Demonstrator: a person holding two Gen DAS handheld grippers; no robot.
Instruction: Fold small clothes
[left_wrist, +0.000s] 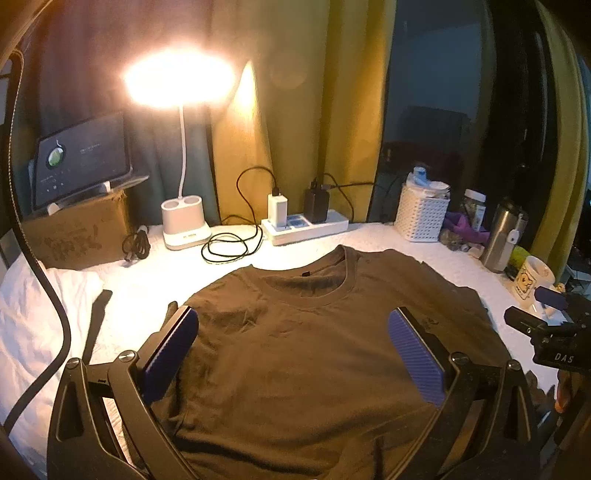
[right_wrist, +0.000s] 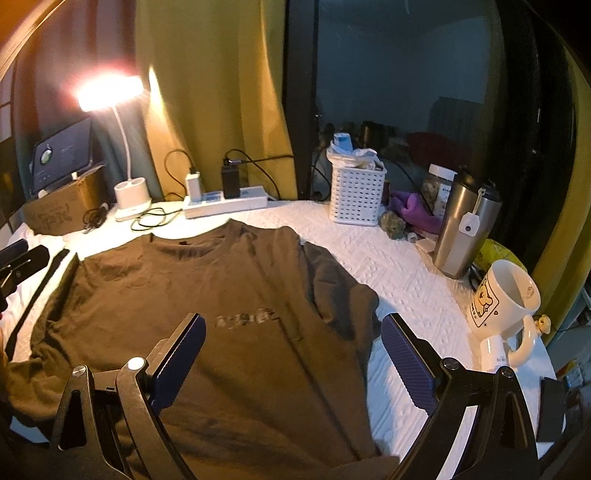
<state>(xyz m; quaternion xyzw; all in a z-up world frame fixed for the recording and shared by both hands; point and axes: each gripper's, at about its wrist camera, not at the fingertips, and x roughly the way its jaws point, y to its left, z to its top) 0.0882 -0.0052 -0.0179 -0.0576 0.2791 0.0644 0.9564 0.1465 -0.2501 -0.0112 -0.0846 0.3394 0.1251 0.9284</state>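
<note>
Brown cotton, spread flat and face up, fills the middle of both views: a T-shirt (left_wrist: 295, 350) lying on a white quilted cover (right_wrist: 388, 266) that dresses the worktop, its neckline toward the curtain and its hem toward the person.

At the far left a tablet (left_wrist: 81, 158) leans on a cardboard box (left_wrist: 74, 232), angled so its screen can be read from the working side. Next to it a white desk lamp (left_wrist: 184, 221) throws a hard glow over the collar. A power strip (left_wrist: 306, 223) with two chargers sits just behind the neckline, its black cable looped clear of the cloth.

The left gripper (left_wrist: 291, 350) hovers over the chest with its jaws wide and nothing between the blue pads — it looks poised rather than committed, centred as if to judge the garment's lie. The left sleeve seems partly tucked under or bunched at that edge; I cannot tell which.

The right gripper (right_wrist: 291, 354) hangs over the shirt's right side, jaws equally wide and empty, one pad above the body and the other above the white cover, so it straddles the side edge. The right sleeve (right_wrist: 332, 280) lies out flat there, a likely first fold.

Along the right rim stand a white basket (right_wrist: 356, 194), a steel tumbler (right_wrist: 461, 229) and a cartoon mug (right_wrist: 502, 299) — near enough that a wide sweep of the sleeve could catch the mug.
</note>
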